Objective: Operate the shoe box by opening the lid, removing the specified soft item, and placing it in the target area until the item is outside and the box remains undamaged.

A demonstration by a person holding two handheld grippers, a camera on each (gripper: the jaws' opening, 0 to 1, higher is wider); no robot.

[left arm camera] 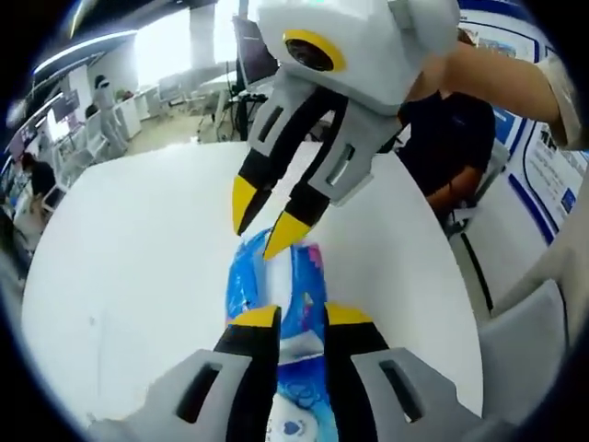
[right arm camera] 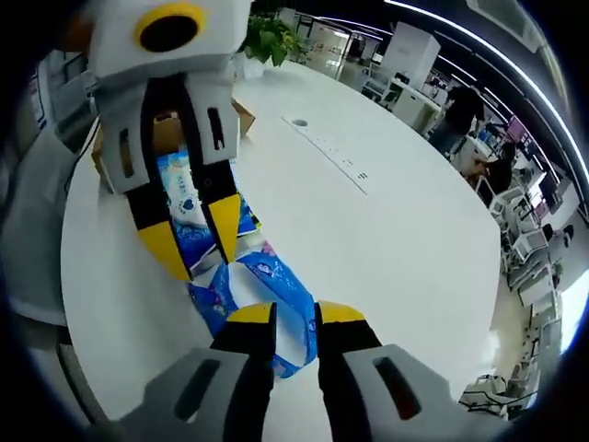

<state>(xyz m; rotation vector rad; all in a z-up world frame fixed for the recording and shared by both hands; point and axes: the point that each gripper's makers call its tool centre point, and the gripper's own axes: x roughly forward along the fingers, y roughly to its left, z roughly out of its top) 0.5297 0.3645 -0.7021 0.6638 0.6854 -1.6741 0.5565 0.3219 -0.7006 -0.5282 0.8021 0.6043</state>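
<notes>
soft pack out of the box, held between both grippers over the table

the blue-and-white soft pack (left arm camera: 293,304) is the item in hand; it hangs just above the white table (left arm camera: 129,276), clear of the cardboard shoe box (right arm camera: 164,129), which sits behind it in the right gripper view, partly hidden by the other tool; the left gripper (left arm camera: 302,318) has its yellow-tipped jaws closed on the near end of the pack, the plastic pinched between them; the right gripper (right arm camera: 294,315) grips the opposite end of the same pack, its jaws drawn in on the wrapper; in the left gripper view its tips look slightly parted around the pack's edge, so how firm that second hold is i cannot say for sure.

as a judgement: the lid-opening and the lifting-out look done, since the pack is outside the box; what remains is setting it down in the target area and letting go; no marked target shows on the table; the box's state is too hidden to judge for damage.

the table is broad, round-edged and white, with a cable slot (right arm camera: 327,147) set into it; beyond lies a bright open office with desks, monitors and a potted plant (right arm camera: 271,37); a person in dark clothes (left arm camera: 442,129) stands at the table's far edge, and other people (right arm camera: 460,110) are further off.
</notes>
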